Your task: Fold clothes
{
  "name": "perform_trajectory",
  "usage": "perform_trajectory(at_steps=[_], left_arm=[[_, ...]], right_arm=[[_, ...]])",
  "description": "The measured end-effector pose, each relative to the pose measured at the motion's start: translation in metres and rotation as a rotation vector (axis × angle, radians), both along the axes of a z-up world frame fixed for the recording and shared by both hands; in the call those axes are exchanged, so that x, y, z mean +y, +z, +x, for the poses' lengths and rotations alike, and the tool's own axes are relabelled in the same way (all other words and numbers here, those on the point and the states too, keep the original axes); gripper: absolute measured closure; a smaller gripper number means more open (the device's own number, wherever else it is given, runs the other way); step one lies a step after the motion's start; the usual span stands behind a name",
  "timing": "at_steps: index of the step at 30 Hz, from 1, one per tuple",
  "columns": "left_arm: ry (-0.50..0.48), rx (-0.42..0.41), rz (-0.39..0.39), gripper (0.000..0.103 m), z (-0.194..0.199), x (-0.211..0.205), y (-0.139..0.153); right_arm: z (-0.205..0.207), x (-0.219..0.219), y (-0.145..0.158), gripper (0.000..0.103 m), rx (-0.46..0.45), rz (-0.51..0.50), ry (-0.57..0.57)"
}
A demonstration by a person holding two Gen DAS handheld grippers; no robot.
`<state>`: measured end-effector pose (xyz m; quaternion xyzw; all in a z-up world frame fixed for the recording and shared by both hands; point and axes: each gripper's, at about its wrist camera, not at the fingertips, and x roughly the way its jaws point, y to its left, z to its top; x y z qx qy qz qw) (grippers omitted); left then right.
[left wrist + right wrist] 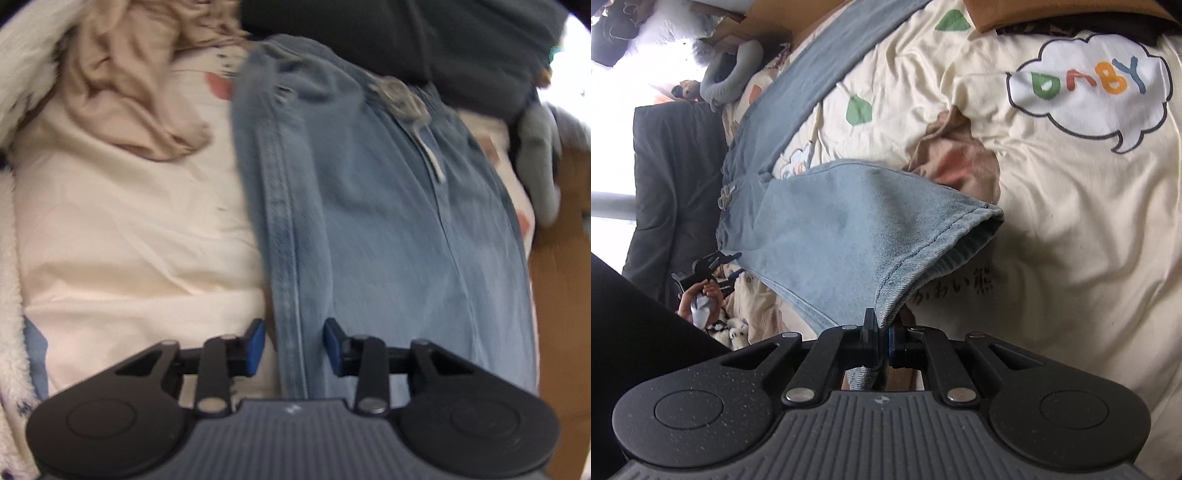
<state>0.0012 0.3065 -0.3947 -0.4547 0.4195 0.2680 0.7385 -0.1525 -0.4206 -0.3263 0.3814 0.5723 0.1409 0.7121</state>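
Observation:
Light blue jeans (388,221) lie lengthwise on a cream printed bedsheet (129,229), waistband and drawstring at the far end. My left gripper (295,347) straddles the jeans' stitched side seam. Its blue pads (256,347) stand apart from the cloth, with sheet showing between one pad and the denim. In the right wrist view my right gripper (882,339) is shut on the hem corner of one jeans leg (831,229). That leg is lifted and drawn taut off the bedsheet (1071,221), while the other leg lies flat toward the top. The left gripper (738,264) shows by the waist, held by a hand.
A crumpled beige garment (122,85) lies on the sheet beside the jeans, also seen as the beige garment (956,155). A dark garment (406,33) lies beyond the waistband. A grey sleeve-like item (539,155) and a brown surface (561,295) are at the right, white fluffy fabric (11,258) at the left.

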Motion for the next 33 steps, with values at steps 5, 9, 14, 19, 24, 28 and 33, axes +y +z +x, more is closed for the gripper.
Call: perform_trajectory(at_steps=[5,9,14,19,24,28,33], left_arm=[[0.087,-0.041,-0.04,0.076,-0.006,0.017,-0.005],[0.143,-0.079,-0.069,0.076,-0.008,0.027,-0.006],[0.269,-0.153,-0.14,0.073,-0.022,0.042,-0.013],[0.334,-0.182,-0.133,0.066,-0.03,0.051,-0.012],[0.358,-0.186,-0.098,0.057,-0.036,0.057,-0.012],[0.318,-0.168,-0.074,0.057,-0.031,0.058,-0.011],[0.288,-0.154,-0.063,0.064,-0.022,0.056,-0.011]], right_arm=[[-0.002,0.005,0.001,0.101,0.021,-0.013,0.014],[-0.002,0.008,0.001,0.101,0.036,-0.021,0.018],[-0.001,0.01,0.002,0.101,0.048,-0.026,0.019],[-0.001,0.011,0.002,0.101,0.058,-0.034,0.023],[0.0,0.012,0.001,0.101,0.066,-0.04,0.023],[0.001,0.014,0.0,0.101,0.07,-0.046,0.03],[0.002,0.014,-0.001,0.101,0.074,-0.052,0.038]])
